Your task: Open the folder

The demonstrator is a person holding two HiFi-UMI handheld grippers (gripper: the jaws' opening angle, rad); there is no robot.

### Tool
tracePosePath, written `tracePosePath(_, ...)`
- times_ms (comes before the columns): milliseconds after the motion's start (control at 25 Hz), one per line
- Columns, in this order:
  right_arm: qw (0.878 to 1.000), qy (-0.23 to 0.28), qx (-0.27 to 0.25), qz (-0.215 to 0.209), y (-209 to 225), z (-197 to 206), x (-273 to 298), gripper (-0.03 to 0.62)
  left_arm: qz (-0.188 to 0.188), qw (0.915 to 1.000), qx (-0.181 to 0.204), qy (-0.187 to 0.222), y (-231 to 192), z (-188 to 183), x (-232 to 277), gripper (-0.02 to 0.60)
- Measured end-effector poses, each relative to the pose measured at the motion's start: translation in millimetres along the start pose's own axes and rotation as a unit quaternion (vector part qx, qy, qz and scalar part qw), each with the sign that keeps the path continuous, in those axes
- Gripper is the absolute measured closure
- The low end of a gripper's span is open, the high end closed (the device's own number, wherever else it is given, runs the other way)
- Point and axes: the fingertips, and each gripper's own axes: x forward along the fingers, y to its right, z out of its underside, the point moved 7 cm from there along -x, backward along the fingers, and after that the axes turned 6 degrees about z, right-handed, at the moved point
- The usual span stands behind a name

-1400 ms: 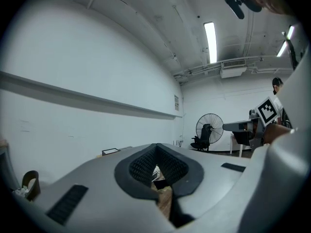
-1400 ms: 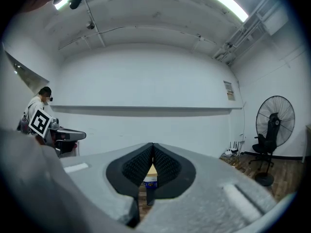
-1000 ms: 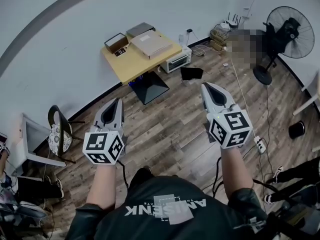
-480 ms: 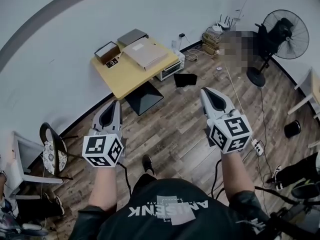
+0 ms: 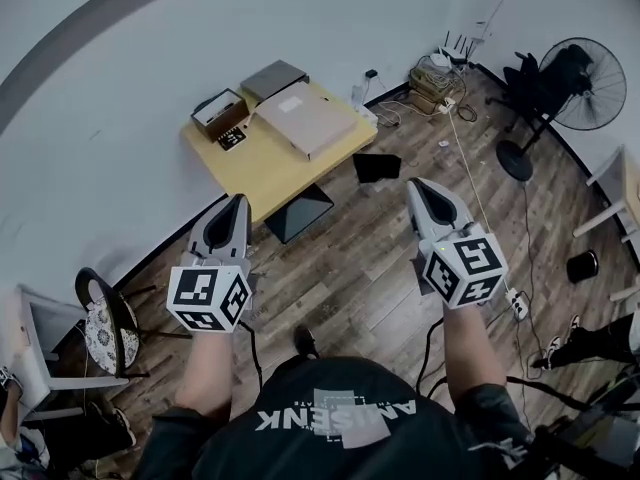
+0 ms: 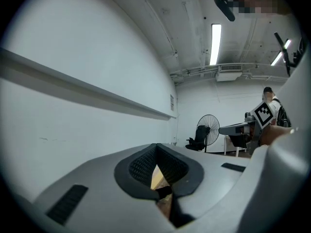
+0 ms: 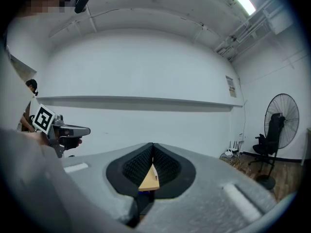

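In the head view a flat beige folder [image 5: 305, 118] lies closed on a yellow table [image 5: 260, 163] against the white wall. Both grippers are held out over the wooden floor, short of the table. My left gripper [image 5: 238, 202] is shut and holds nothing, its tip near the table's front edge. The right gripper [image 5: 417, 184], to the right of the table, is also shut and empty. In the left gripper view the left gripper [image 6: 156, 146] shows its pads together with a sliver of table [image 6: 158, 177] behind them. The right gripper [image 7: 153, 145] looks the same, with the table [image 7: 149, 180] beyond.
A grey flat case [image 5: 273, 76] and a small open box [image 5: 222, 114] also sit on the table. A black pad [image 5: 377, 166] lies on the floor, a fan [image 5: 588, 69] stands at the right, and a black chair [image 5: 104, 313] at the left. Cables and a power strip [image 5: 518, 303] run along the floor.
The person has stepped toward the table, which now looks nearer. Both grippers came forward with the person and stayed shut.
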Motion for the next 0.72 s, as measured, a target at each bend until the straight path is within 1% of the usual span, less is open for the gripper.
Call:
tracePosePath(240, 1.000, -0.006, 0.002, 0.007, -16, 1, 55, 0.588, -0.002, 1.0000, -0.004, 0.001, -56, 4, 22, 0.581)
tracePosePath(520, 1.000, -0.005, 0.013, 0.022, -25, -2, 110, 0.588, -0.004, 0.9998, -0.016, -0.016, -107, 9, 50, 0.581)
tracePosePath(720, 1.000, -0.010, 0.006, 0.010, -23, -4, 147, 0.588, -0.009, 0.9995, -0.024, -0.018, -133, 13, 73, 0.581)
